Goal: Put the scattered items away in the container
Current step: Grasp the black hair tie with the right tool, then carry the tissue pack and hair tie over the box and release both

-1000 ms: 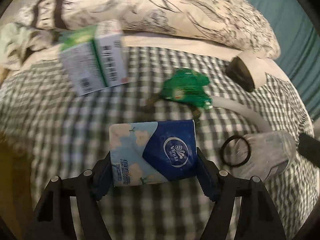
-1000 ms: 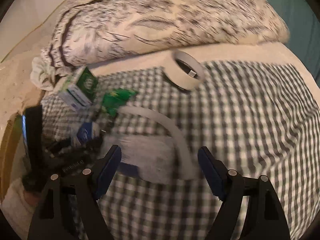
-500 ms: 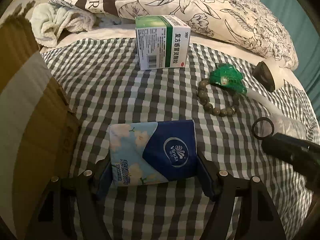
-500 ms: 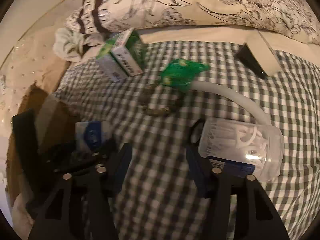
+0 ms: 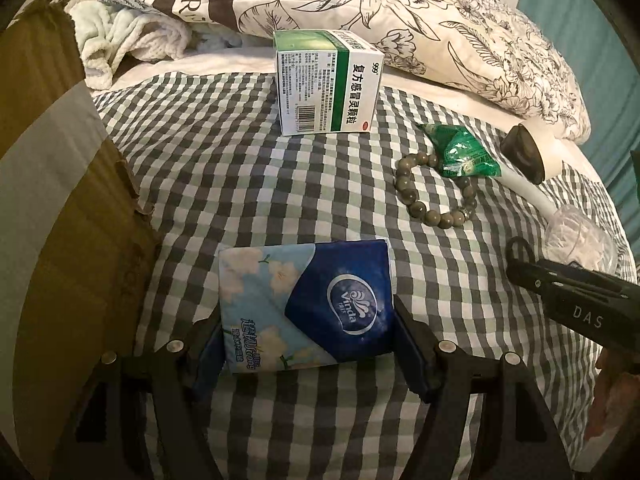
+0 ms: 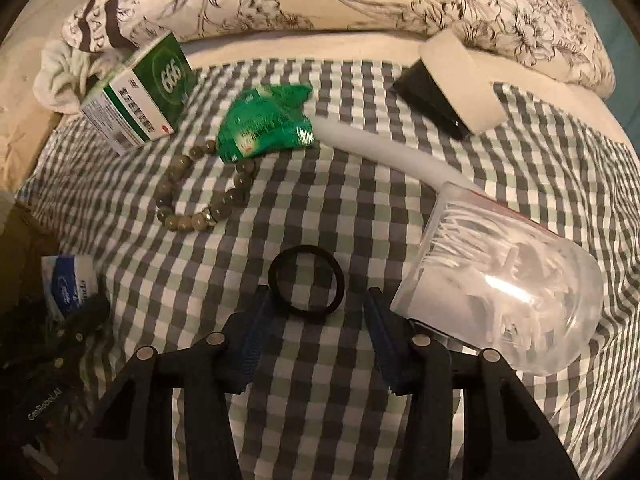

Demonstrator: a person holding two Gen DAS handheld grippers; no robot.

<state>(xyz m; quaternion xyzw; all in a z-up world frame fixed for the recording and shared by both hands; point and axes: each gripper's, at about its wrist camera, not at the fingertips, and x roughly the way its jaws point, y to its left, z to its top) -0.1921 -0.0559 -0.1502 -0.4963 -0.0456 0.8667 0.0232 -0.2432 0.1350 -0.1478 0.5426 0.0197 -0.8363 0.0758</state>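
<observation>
On the far left stands the brown cardboard box (image 5: 60,208), just beside the checked cloth (image 5: 224,184). The left gripper (image 5: 308,344) squeezes a blue tissue pack (image 5: 304,304) between its two pads, above the cloth and next to the box. Farther back sits a green and white medicine box (image 5: 328,84). To its right lies a bead bracelet (image 6: 200,196), touching a green packet (image 6: 264,122). Next comes a black hair ring (image 6: 306,284), flat on the cloth. The right gripper (image 6: 314,320) is closing its jaws on either side of the ring; the pads do not seem to press it yet. Just right of it lies a clear jar (image 6: 504,292) on its side.
</observation>
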